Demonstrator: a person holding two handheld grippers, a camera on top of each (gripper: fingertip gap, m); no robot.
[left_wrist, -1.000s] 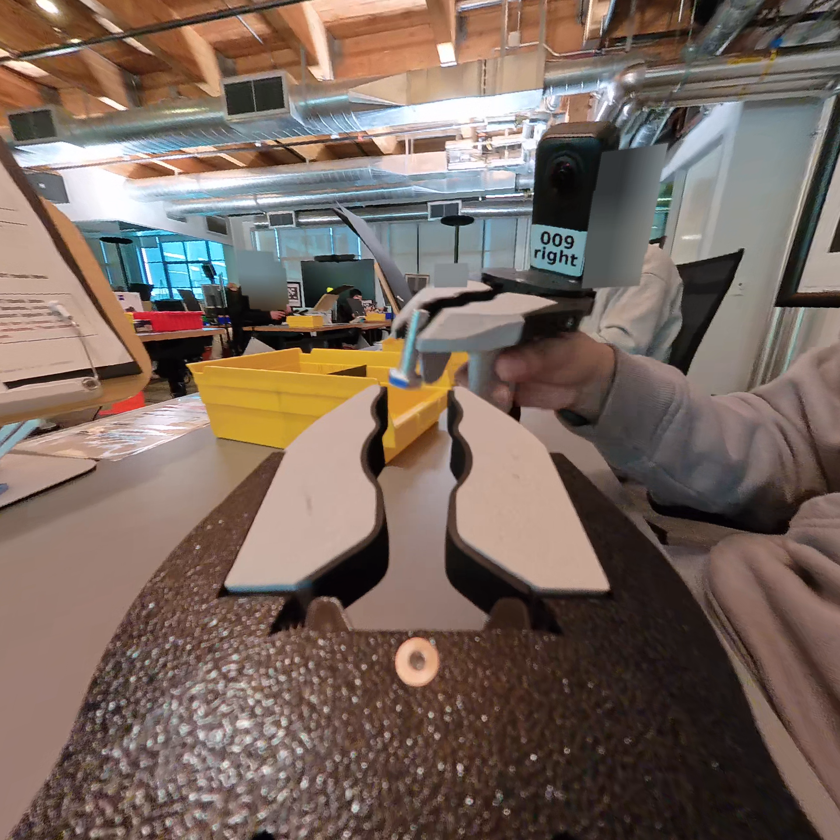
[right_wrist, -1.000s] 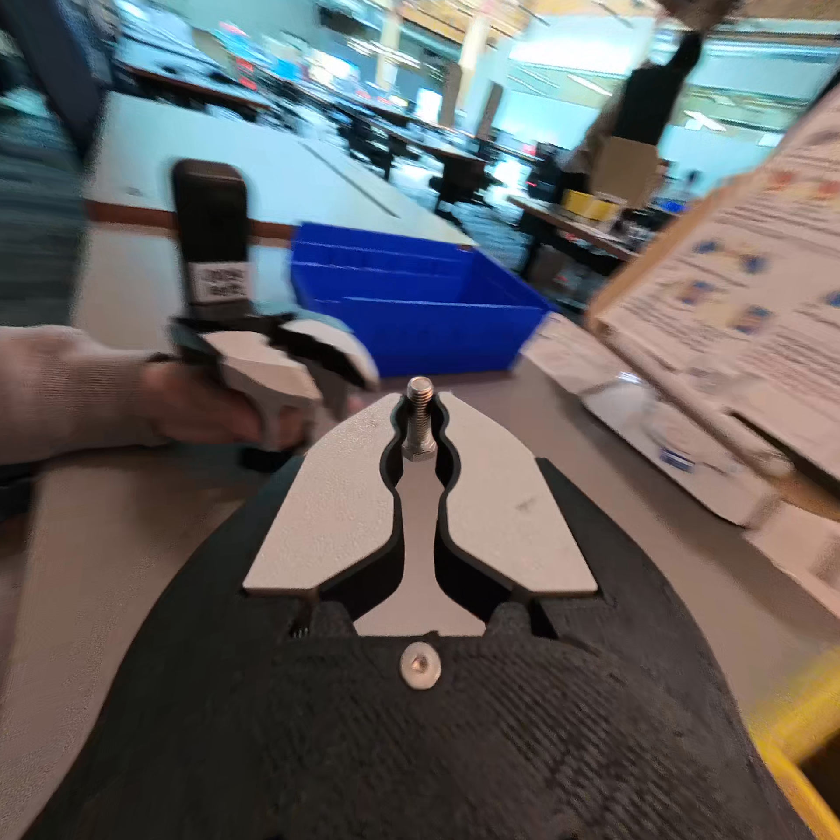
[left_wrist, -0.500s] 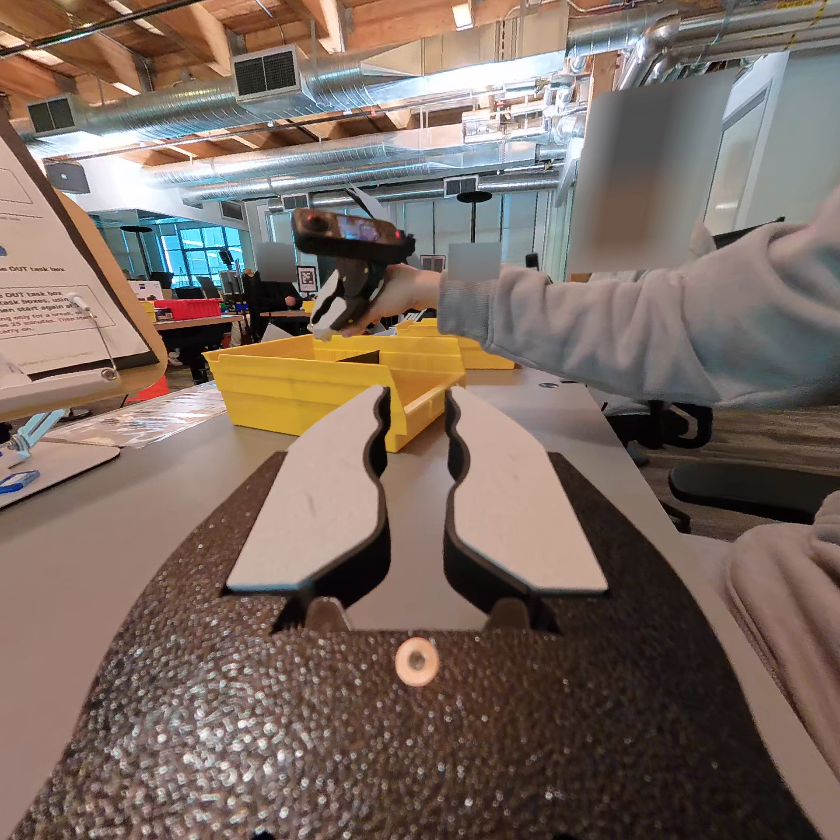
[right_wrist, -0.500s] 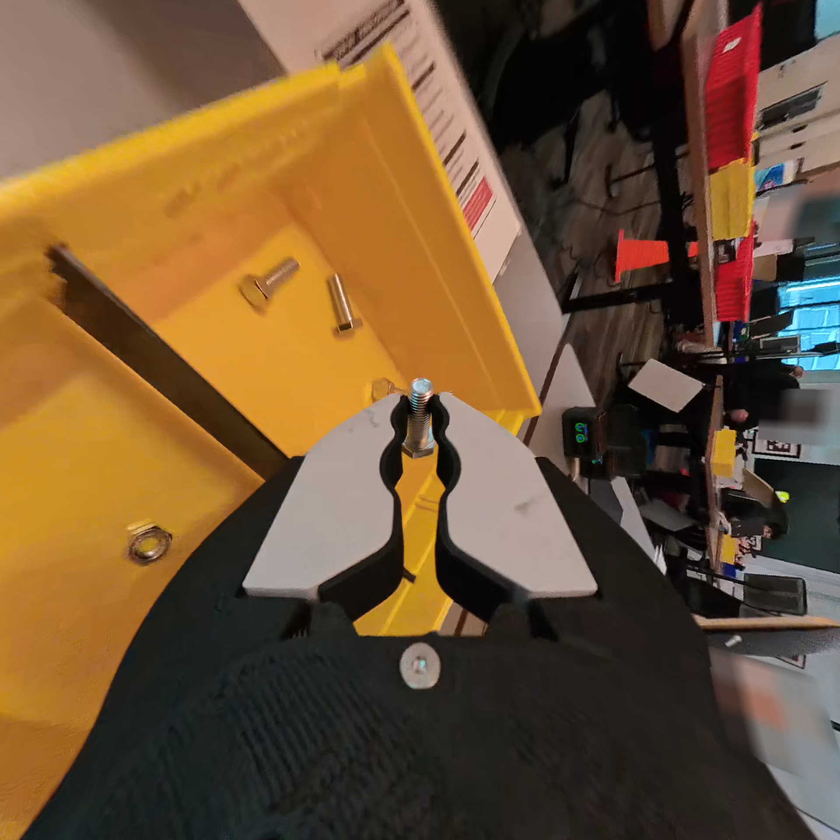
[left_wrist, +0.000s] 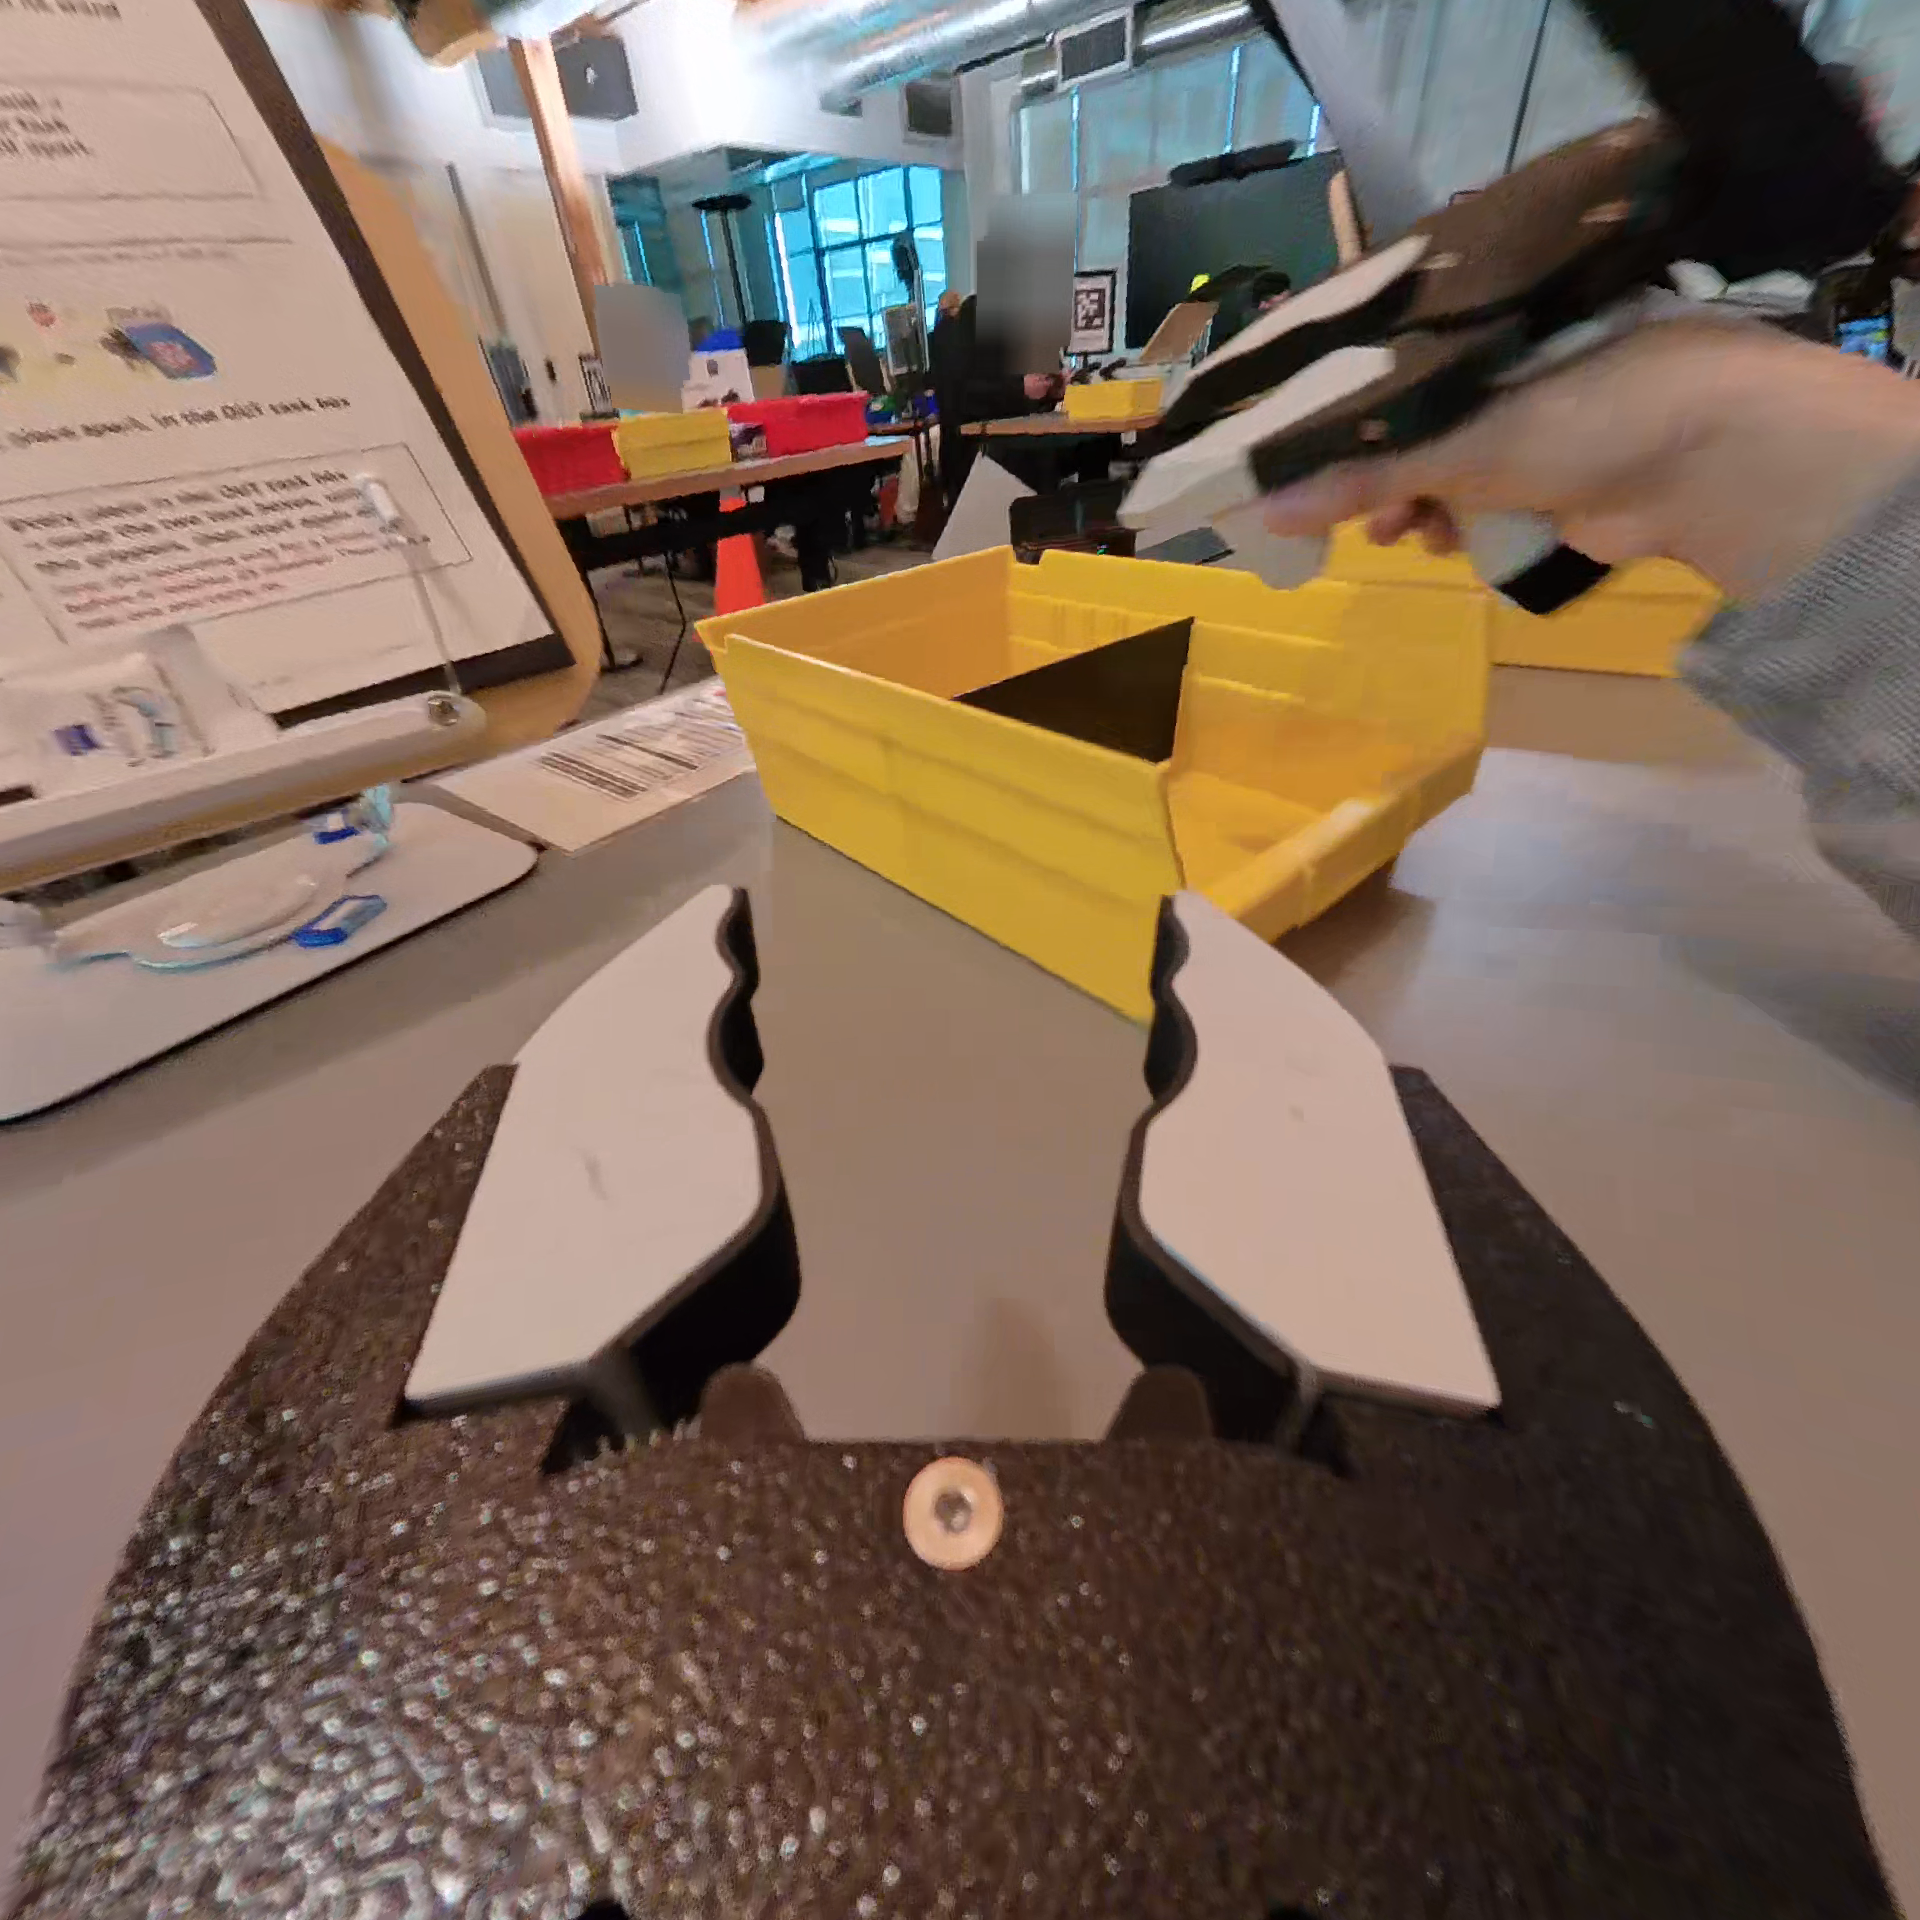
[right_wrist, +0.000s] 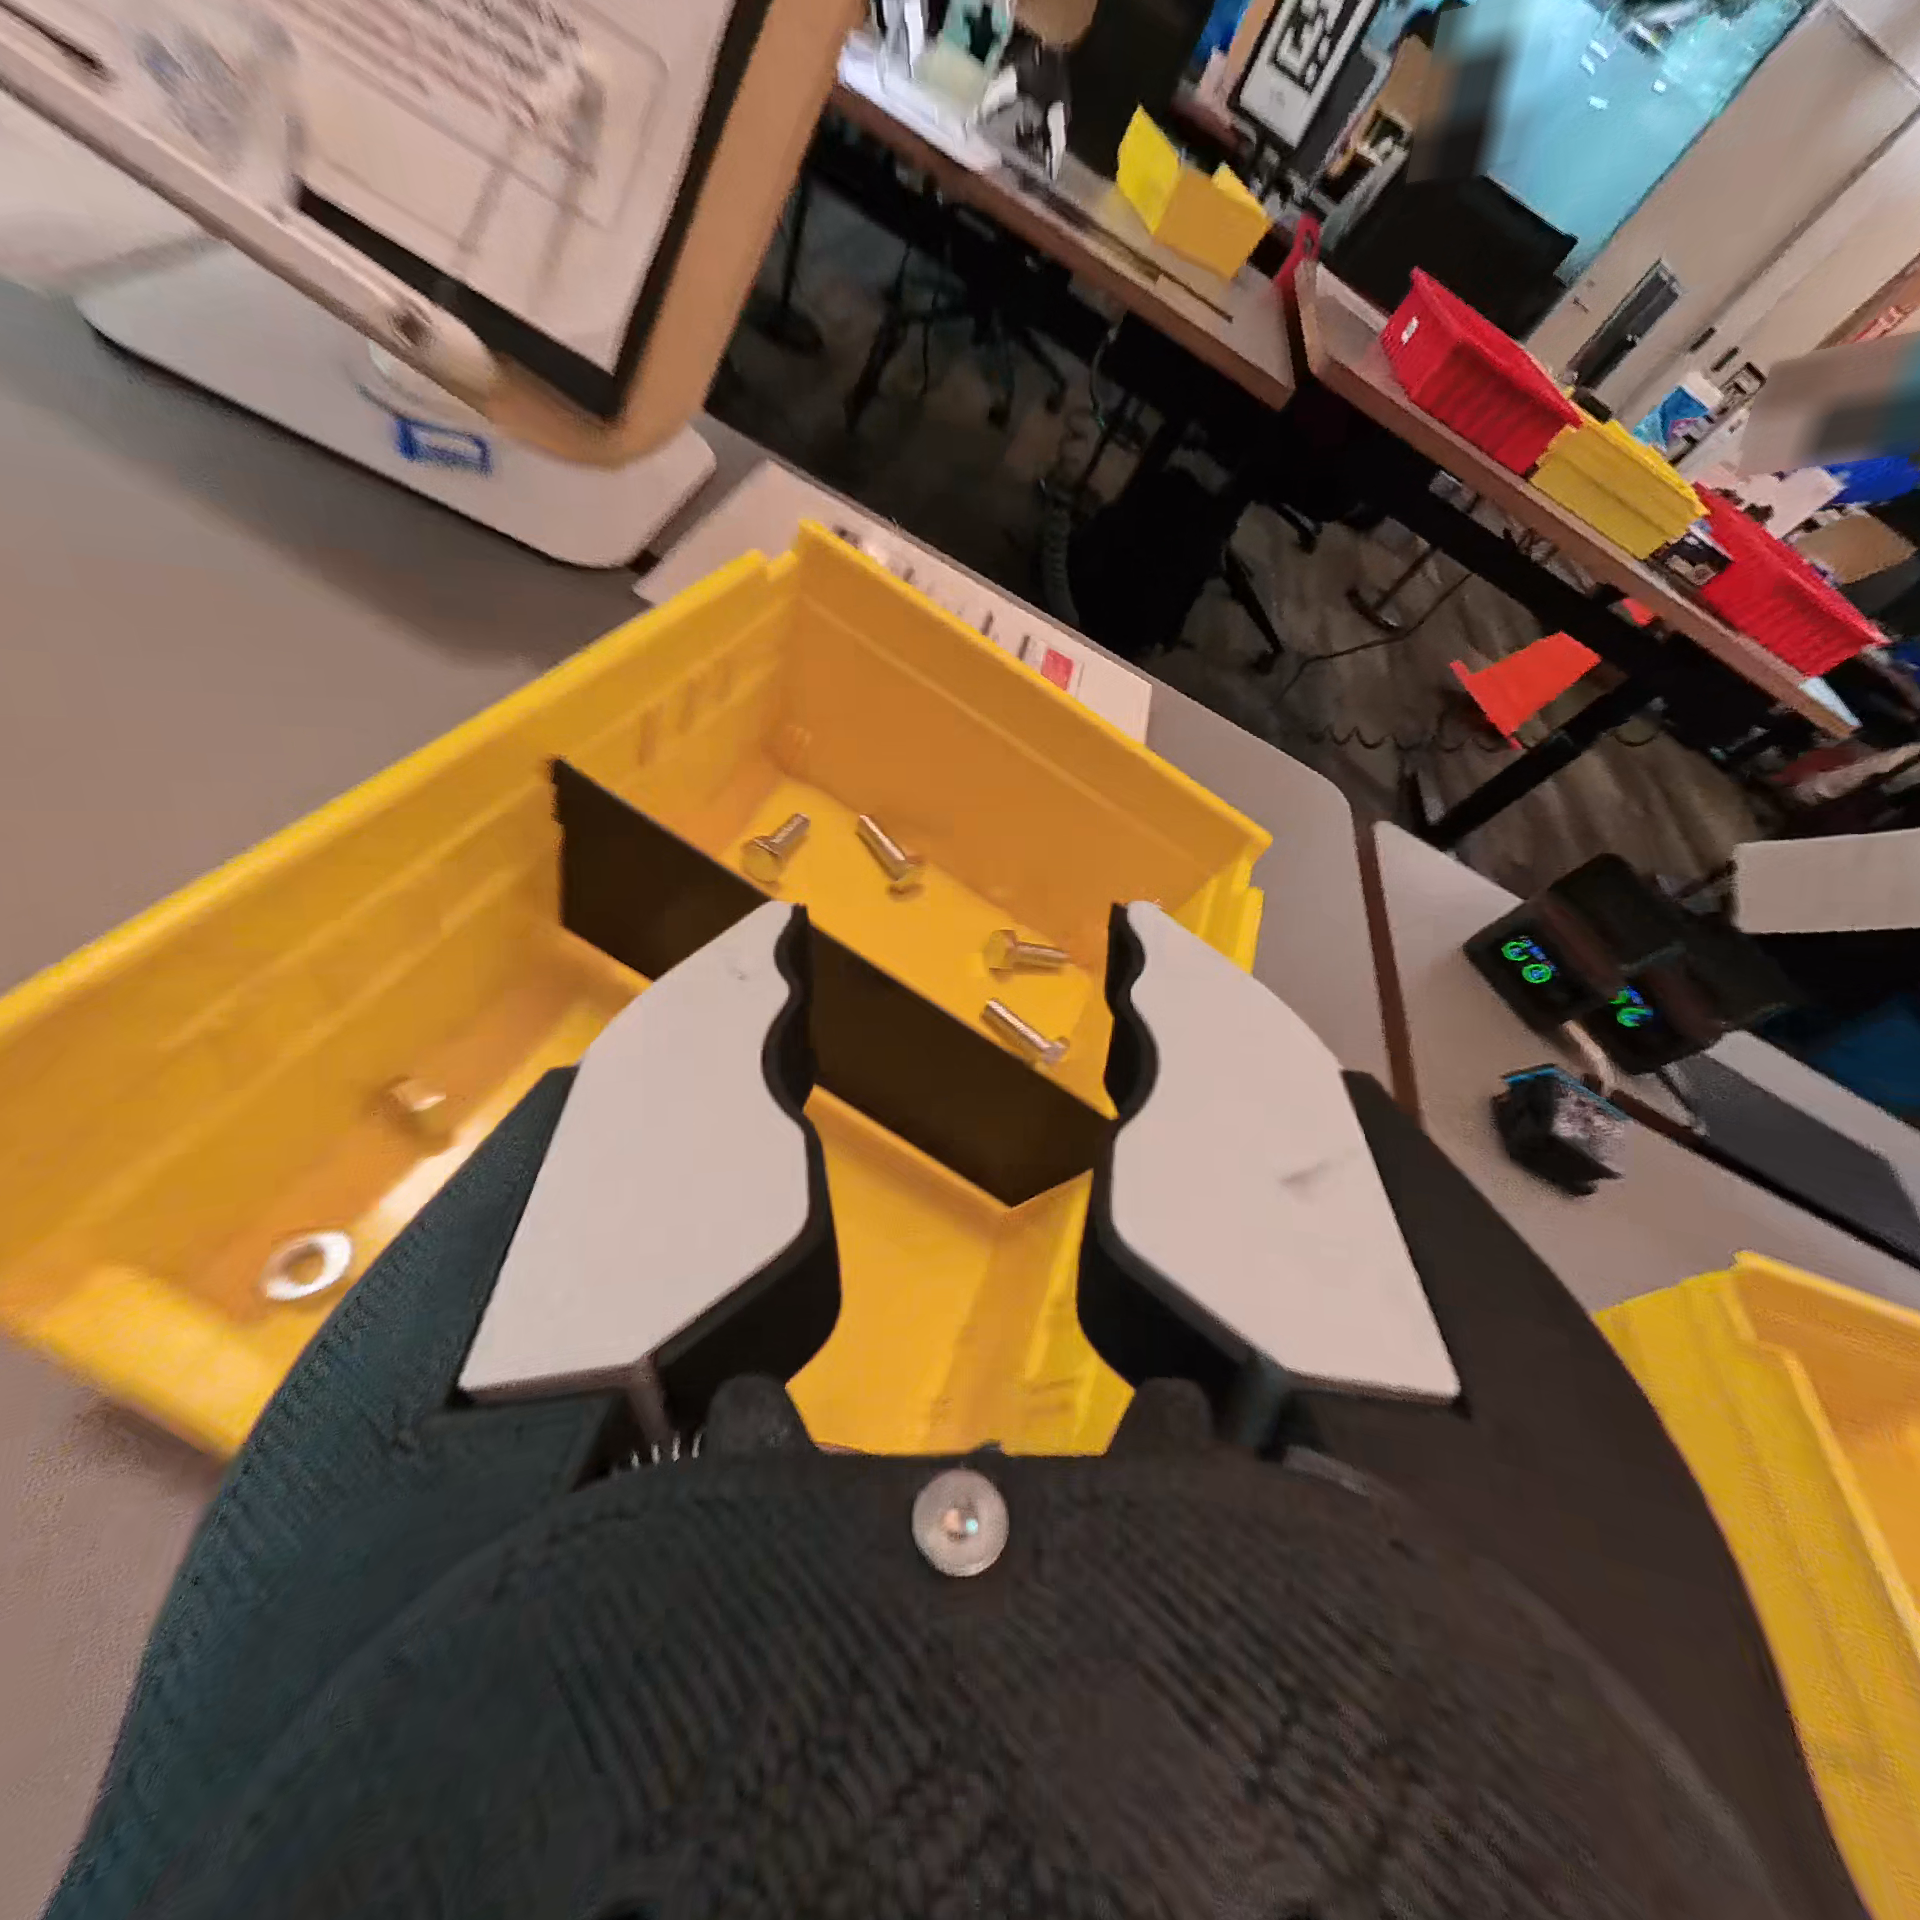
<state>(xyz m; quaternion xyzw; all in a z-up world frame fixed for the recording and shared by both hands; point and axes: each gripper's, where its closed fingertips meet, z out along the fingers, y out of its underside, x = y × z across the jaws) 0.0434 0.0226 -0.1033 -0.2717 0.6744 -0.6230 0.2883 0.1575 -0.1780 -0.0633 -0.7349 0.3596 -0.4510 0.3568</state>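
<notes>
My right gripper is open and empty above a yellow bin split by a black divider. Several silver bolts lie in the far compartment, one just beyond my fingertips. A nut and a washer lie in the near compartment. My left gripper is open and empty, low over the grey table, close to the same yellow bin. The right gripper also shows in the left wrist view, held in a hand above the bin, jaws apart.
A tilted instruction board on a white stand is at the left of the table, with a printed sheet beside the bin. A second yellow bin sits at the right. A small timer device is on the neighbouring table. One gripper's finger ends stand about 25 cm off the other's. The nut sits 15 cm or so from the ends of my right fingers. Left tips and right tips are each some 15 cm from the washer.
My right gripper opened and the bolt it held left the grasp; it now lies in the bin's far compartment. My left gripper opened wide and moved closer to the bin.
</notes>
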